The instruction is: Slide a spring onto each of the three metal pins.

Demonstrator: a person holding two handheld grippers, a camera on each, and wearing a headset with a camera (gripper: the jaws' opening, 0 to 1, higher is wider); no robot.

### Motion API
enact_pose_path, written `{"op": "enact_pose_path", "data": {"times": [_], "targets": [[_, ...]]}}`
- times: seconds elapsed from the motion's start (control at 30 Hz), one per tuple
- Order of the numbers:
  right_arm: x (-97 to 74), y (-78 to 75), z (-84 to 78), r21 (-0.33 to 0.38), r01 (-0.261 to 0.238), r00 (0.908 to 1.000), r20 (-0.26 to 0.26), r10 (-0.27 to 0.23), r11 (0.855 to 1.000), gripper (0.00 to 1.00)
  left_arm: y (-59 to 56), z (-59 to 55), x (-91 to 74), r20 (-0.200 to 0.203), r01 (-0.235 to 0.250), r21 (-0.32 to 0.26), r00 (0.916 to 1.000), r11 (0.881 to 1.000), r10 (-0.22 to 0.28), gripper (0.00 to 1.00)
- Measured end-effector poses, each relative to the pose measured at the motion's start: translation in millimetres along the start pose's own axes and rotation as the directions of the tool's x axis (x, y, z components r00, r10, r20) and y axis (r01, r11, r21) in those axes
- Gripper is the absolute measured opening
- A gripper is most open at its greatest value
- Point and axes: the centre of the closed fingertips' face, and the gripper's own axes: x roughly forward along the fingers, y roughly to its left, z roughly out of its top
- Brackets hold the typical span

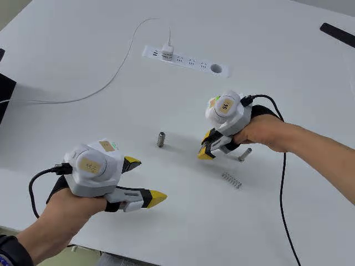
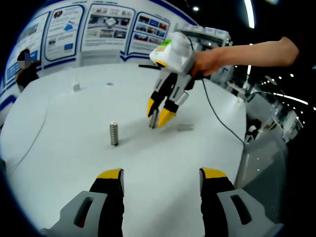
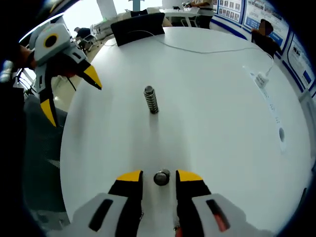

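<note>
White table (image 1: 83, 44), bare but for a power strip (image 1: 183, 60) at the far side and its cable.

Left gripper (image 1: 147, 179) near the front edge, jaws spread wide, nothing between them; well apart from all the work.

Right gripper (image 1: 206, 147) mid-table, pointing steeply down, jaws narrow. In the right gripper view they sit close on either side of an upright metal piece (image 3: 161, 177), seen end-on as a round top. Cannot tell whether the pads actually pinch it.

Sprung pin (image 1: 161, 138) stands upright, coil already on it, near the right claw on the side toward the left gripper.

Loose spring (image 1: 232, 180) lies flat on the table, long axis slanting, near the right hand on the person's side.

Bare pin (image 1: 244, 154) lies flat just beside the right hand, long axis also slanting.

Judgement: the right hand is much the nearer to both loose parts; the piece's axis is vertical and the claw comes at it from above.

Unclear: whether the piece is pin, spring or both; the left gripper view shows it ribbed but small. Its base is hidden behind the jaws in the head view.
</note>
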Motion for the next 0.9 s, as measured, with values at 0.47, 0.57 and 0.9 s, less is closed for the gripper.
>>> {"op": "enact_pose_path", "data": {"times": [0.47,0.57,0.9], "targets": [[-35.1,-2.8,-6.0,0.094,0.051,0.9962,0.067,-0.057,0.994,0.37,-8.7,7.2,-2.2,0.010,0.009,0.019,0.9999,1.000,-0.009,0.63],[-40.9,-2.5,-8.6,0.124,0.061,0.9934,0.089,-0.072,0.990,0.37,-10.5,8.2,-2.4,0.010,0.011,0.029,0.9999,1.000,-0.011,0.63],[-61.5,0.5,-14.7,0.216,0.090,0.9788,0.161,-0.126,0.972,0.39,-16.9,13.5,-4.4,0.014,0.012,0.043,0.9998,0.999,-0.012,0.64]]}}
